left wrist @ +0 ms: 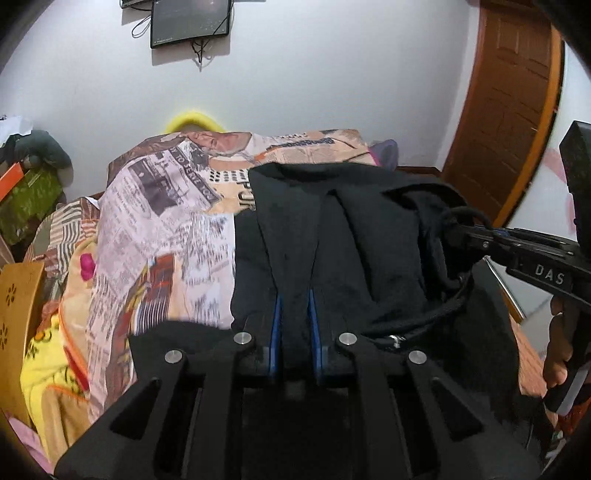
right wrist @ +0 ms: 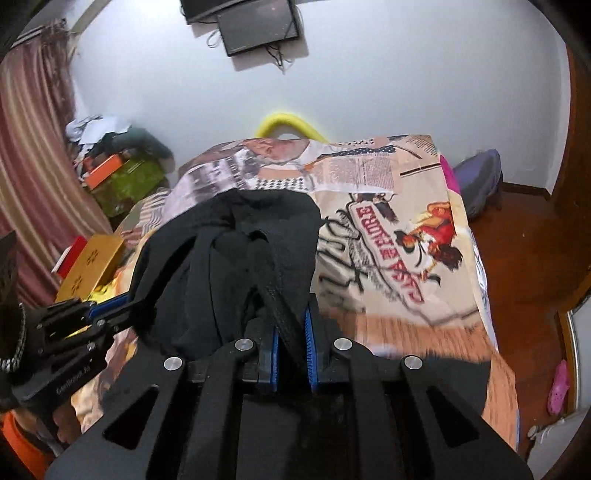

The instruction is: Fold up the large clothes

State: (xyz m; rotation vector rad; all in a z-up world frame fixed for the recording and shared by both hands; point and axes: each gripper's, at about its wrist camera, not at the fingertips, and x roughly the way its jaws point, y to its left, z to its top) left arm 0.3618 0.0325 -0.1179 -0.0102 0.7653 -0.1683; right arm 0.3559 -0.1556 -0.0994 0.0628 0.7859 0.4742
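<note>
both your left hand-held gripper and right hand-held gripper are clamped on the black hoodie; its bunched folds could slip or drag the bed's printed bedspread.

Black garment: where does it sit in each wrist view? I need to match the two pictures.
Left wrist: black garment fills centre to right, pinched in the left gripper.
Right wrist: black garment sits centre-left, pinched in the right gripper.
Shared landmark: wall-mounted screen at top, above the newspaper-print bedspread.
</note>
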